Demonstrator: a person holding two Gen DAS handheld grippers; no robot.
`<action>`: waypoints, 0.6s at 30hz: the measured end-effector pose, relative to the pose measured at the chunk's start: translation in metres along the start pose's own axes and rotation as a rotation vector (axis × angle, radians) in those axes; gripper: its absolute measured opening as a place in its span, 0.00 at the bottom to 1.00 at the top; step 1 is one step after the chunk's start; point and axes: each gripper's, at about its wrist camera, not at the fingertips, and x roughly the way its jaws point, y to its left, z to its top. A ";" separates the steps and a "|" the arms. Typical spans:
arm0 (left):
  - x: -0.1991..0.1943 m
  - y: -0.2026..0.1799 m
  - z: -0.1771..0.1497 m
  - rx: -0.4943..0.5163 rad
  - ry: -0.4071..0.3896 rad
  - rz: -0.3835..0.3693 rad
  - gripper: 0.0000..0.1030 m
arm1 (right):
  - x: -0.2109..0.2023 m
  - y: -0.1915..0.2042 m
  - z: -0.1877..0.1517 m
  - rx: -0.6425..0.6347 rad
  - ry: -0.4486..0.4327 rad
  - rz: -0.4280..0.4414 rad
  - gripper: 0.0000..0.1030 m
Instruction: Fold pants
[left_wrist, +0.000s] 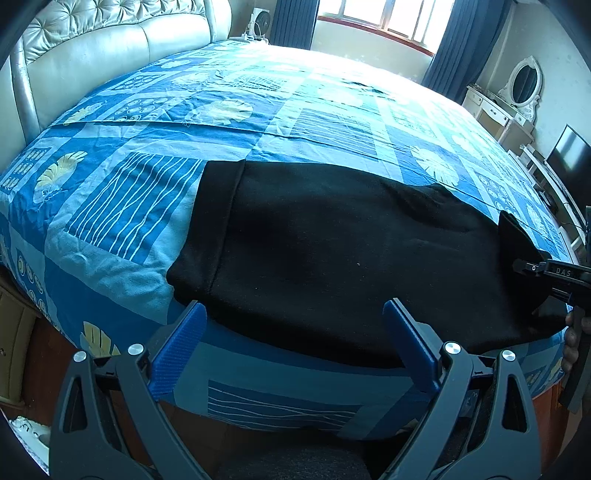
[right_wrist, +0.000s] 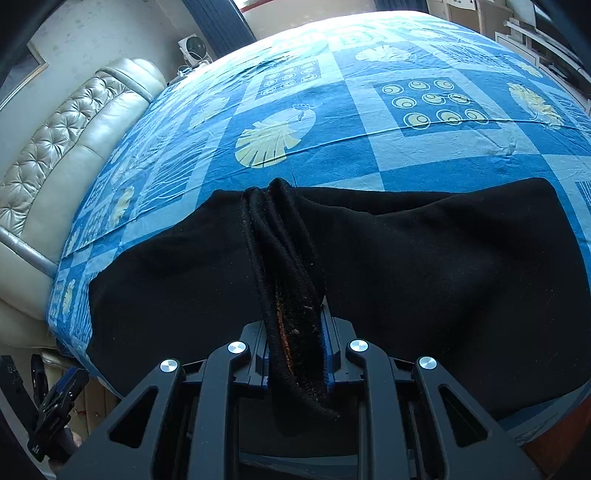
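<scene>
- Lying across the near edge of the bed (left_wrist: 258, 122), the black pants (left_wrist: 332, 251) are spread flat on the blue patterned sheet, with their long axis running side to side in front of both hands.
- The right gripper (right_wrist: 295, 354) is clenched on a bunched hem (right_wrist: 284, 258) of the pants; thick stacked layers of black cloth rise from between its blue pads and drape forward over the rest of the garment.
- In the left wrist view that same gripper comes in from the right edge, with a peak of cloth lifted at its tip above the flat part.
- The left gripper (left_wrist: 295, 354) stands released, its blue pads spread wide with nothing between them, poised just off the near edge of the pants towards their left end.
- The banded end (left_wrist: 218, 221) of the pants lies to the left, just beyond the left gripper's tips, so the left hand is the nearer one to it.
- Judging by this, the held end is being carried along the long axis towards the banded end; the fold depends on laying it down square with the cloth below.
- The free left hand looks placed to pin or straighten the near edge.
</scene>
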 end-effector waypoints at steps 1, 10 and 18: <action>0.000 0.000 0.000 0.000 0.000 0.000 0.93 | 0.003 0.003 -0.003 -0.016 0.002 -0.018 0.21; 0.002 0.002 0.000 -0.018 0.007 -0.007 0.93 | 0.008 0.022 -0.018 -0.015 0.027 0.069 0.42; 0.003 0.001 0.000 -0.012 0.007 -0.008 0.93 | 0.010 0.039 -0.029 -0.050 0.011 0.069 0.50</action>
